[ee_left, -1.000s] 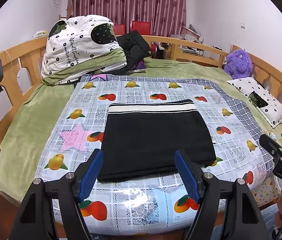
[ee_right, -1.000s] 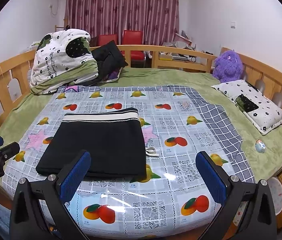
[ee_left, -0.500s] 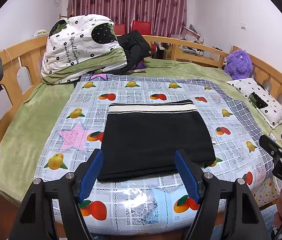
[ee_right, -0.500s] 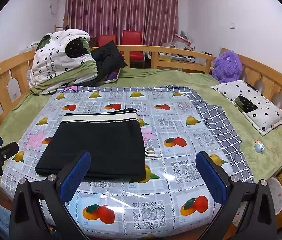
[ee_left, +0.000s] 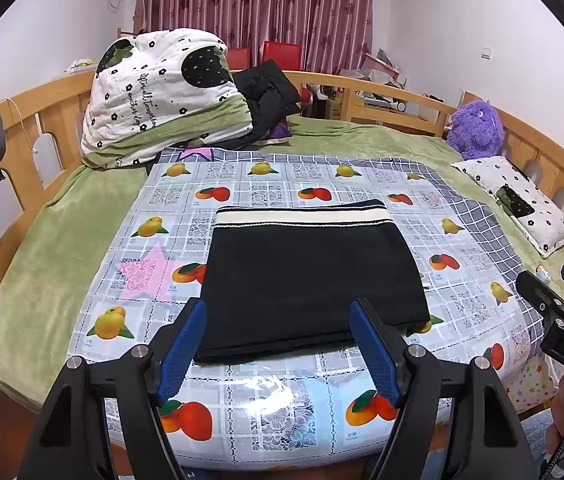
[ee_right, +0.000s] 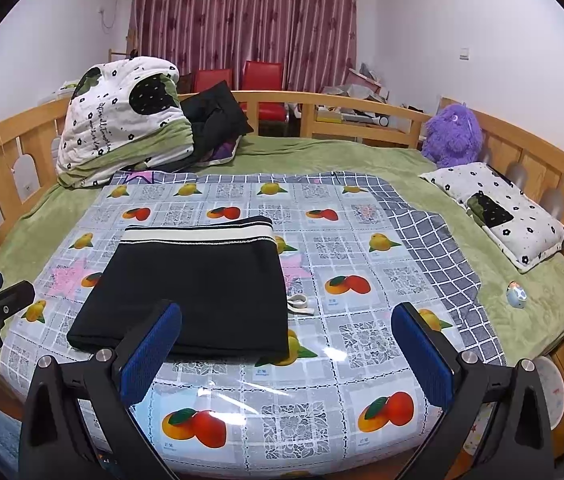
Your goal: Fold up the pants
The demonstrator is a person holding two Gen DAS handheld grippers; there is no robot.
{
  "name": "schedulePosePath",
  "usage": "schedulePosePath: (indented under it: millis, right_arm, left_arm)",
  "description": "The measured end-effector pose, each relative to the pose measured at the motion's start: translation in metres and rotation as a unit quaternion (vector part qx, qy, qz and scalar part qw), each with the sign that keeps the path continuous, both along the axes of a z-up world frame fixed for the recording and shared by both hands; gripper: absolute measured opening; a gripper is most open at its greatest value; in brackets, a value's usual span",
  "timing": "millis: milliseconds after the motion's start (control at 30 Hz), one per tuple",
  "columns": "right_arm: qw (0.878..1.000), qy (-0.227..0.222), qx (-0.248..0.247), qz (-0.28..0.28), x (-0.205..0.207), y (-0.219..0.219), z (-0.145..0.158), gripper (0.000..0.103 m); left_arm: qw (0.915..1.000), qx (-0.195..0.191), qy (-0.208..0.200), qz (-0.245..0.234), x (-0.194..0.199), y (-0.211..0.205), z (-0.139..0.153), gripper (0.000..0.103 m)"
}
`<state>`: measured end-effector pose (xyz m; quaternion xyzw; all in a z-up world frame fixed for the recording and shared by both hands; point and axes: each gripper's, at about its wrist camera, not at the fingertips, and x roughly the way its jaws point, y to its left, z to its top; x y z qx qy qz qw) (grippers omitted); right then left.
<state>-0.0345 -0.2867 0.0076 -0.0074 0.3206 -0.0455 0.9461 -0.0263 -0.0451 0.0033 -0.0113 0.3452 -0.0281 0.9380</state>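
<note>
Folded black pants [ee_left: 309, 276], cream-striped waistband [ee_left: 301, 216] at the far edge, flat on fruit-print plastic table cover [ee_left: 266, 412] spread over green bed blanket [ee_left: 54, 240]. Left gripper [ee_left: 278, 344] low at the near edge of the cover, blue pads [ee_left: 180, 346] well apart, nothing between them; near hem of pants just beyond the fingertips, apart from both pads. Right gripper [ee_right: 285, 354] likewise spread wide and empty, set to the right of the pants; its left pad [ee_right: 150, 354] overlapping the near right part of the garment in view, contact not discernible; its right pad over bare cover. White drawstring end [ee_right: 299, 304] on cover just beside right edge of pants. Rolled floral quilt [ee_left: 162, 92] and dark clothing pile [ee_left: 266, 96] at far left of bed; purple plush toy [ee_right: 451, 136] and floral pillow [ee_right: 501, 212] at right, near wooden bed rail [ee_right: 521, 152].
</note>
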Motion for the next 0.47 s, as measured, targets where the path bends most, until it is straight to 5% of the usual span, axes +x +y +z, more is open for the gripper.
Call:
schedulePosePath:
  millis: [467]
  right_arm:
    - [1.0, -0.002, -0.003, -0.002, -0.0015, 0.003, 0.0001, 0.103]
  left_arm:
    - [1.0, 0.001, -0.001, 0.004, -0.0044, -0.0006, 0.004, 0.073]
